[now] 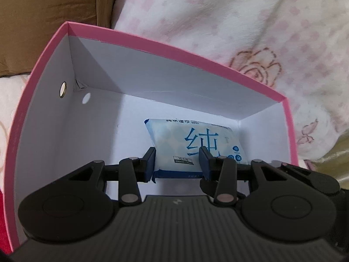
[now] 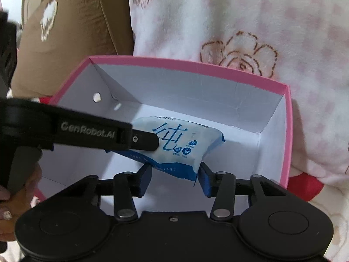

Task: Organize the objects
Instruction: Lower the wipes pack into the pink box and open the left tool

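Observation:
A white and blue pack of wet wipes [image 1: 192, 146] hangs inside an open box with a pink rim [image 1: 152, 41] and white inner walls. My left gripper [image 1: 177, 163] is shut on the pack's near end and holds it above the box floor. In the right wrist view the left gripper comes in from the left over the pack [image 2: 185, 146], inside the box [image 2: 196, 65]. My right gripper [image 2: 175, 181] is open just below the pack's lower edge, over the box's near side, holding nothing.
The box sits on a white blanket with pink checks and rose prints [image 2: 240, 21]. A brown cushion [image 2: 76, 32] lies at the back left. A red cloth [image 2: 309, 185] shows at the box's right side.

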### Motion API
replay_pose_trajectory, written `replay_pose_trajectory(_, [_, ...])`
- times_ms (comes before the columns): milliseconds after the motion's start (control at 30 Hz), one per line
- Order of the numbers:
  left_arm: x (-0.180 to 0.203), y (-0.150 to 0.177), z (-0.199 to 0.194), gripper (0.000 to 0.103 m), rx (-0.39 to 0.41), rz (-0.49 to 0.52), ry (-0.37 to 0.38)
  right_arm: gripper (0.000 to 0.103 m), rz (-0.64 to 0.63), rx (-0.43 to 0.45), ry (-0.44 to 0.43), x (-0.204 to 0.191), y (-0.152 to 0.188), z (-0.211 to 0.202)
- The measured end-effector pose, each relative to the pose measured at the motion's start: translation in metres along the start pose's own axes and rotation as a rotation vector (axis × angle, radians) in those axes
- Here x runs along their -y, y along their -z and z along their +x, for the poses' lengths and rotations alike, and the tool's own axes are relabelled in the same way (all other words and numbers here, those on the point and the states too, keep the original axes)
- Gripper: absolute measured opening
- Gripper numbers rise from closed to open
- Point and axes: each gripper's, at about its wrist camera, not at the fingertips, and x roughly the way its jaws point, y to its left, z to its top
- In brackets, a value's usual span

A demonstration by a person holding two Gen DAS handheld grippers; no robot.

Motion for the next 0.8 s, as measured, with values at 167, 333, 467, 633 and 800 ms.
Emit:
replay_pose_trajectory(167, [0.004,-0.006,0.017,0.04,-0.04,-0.03,-0.01,0.045,-0.038,-0.06,0.07,-0.003,-0.005,0.014])
replay_pose_trajectory(333, [0.016,-0.01,0.028,0.04,-0.03,-0.051,-0.038,0.045,-0.02,-0.077,0.119,0.004,-0.011,0.019])
replay_pose_trajectory(467, [0.019,-0.014,0.036,0.039,-0.039,-0.054,-0.058,0.045,-0.062,-0.082,0.175,0.0,-0.014,0.028])
replay_pose_trajectory(633, [0.018,-0.011,0.034,0.038,-0.049,-0.05,-0.066,0.041,-0.029,-0.083,0.18,0.002,-0.016,0.033])
replay_pose_trajectory(800, [0.013,0.0,0.031,0.04,-0.083,-0.049,-0.047,0.04,-0.033,-0.098,0.197,0.001,-0.017,0.038])
